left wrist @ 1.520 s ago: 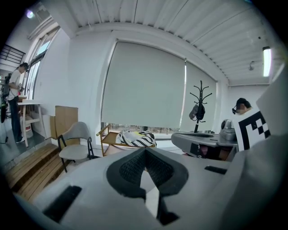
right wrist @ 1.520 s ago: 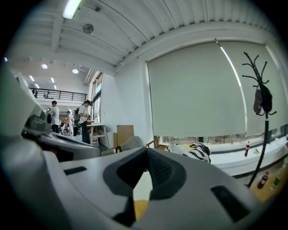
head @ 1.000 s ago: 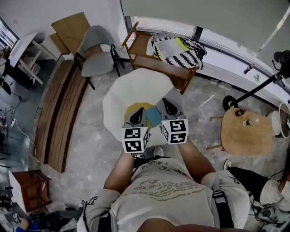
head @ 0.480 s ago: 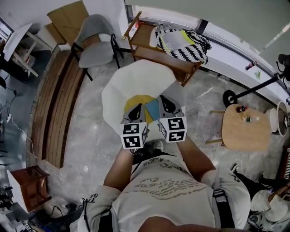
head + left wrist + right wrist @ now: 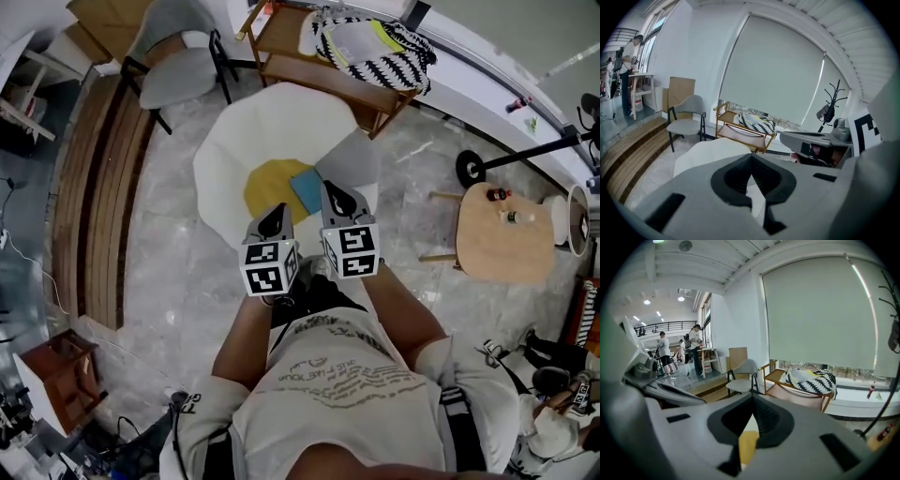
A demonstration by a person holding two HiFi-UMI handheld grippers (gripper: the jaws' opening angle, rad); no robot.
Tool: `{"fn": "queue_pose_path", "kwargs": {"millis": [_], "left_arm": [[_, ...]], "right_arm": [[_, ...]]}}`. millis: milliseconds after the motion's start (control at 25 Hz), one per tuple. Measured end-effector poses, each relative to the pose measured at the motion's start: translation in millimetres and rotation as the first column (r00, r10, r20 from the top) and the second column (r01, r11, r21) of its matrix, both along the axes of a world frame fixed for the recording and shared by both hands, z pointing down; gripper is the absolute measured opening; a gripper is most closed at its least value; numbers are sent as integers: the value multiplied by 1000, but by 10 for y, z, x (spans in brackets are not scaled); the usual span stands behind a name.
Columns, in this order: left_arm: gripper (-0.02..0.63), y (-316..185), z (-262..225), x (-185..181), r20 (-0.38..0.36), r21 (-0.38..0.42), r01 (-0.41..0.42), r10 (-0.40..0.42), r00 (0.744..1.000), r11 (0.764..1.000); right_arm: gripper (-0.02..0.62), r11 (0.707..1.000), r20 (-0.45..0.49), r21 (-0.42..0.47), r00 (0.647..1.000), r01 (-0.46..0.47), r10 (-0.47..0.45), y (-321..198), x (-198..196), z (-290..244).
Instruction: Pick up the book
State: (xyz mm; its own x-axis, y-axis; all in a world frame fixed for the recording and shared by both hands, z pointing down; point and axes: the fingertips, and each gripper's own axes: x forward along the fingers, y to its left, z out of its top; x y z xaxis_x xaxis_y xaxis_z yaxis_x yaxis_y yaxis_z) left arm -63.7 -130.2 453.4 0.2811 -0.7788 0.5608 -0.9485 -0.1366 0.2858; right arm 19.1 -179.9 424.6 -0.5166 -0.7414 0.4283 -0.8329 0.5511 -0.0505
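Observation:
A blue book (image 5: 303, 189) lies on a round yellow mat (image 5: 267, 189) on the white table (image 5: 253, 127) in the head view. My right gripper (image 5: 337, 200) hangs just right of the book, shut and empty, hiding its right edge. My left gripper (image 5: 275, 221) hovers over the mat's near edge, below and left of the book, also shut with nothing in it. In the right gripper view the jaws (image 5: 752, 398) meet at their tips and the yellow mat (image 5: 747, 446) shows below them. In the left gripper view the closed jaws (image 5: 750, 157) point over the white table (image 5: 705, 151).
Beyond the table stands a wooden rack (image 5: 314, 80) with a black-and-white striped bag (image 5: 375, 42), and a grey chair (image 5: 178, 66) to its left. A round wooden side table (image 5: 506, 239) is at the right, a slatted wooden platform (image 5: 94, 206) at the left. People stand far off (image 5: 696, 350).
Both grippers have come down towards the table and the book, side by side. Their jaws stayed shut, and the table now sits higher in the head view.

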Motion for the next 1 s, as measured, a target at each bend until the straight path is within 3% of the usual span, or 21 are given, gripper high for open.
{"fn": "queue_pose_path", "kwargs": {"millis": [280,600,1000], "left_arm": [[16,16,468,25,-44,-79,7,-11,999,997],[17,11,1071,-68,-43,-166,-3,-4,999,986],[17,70,2106,84,-72,-256,-28,10,997,966]], "right_arm": [[28,996,-37,-81,999,23,-26,2,-2,538],[28,985,-62,-173,998,11,-23,53,-5,1206],[28,959,-107,-284,993,10,-42,234,100,2309]]}}
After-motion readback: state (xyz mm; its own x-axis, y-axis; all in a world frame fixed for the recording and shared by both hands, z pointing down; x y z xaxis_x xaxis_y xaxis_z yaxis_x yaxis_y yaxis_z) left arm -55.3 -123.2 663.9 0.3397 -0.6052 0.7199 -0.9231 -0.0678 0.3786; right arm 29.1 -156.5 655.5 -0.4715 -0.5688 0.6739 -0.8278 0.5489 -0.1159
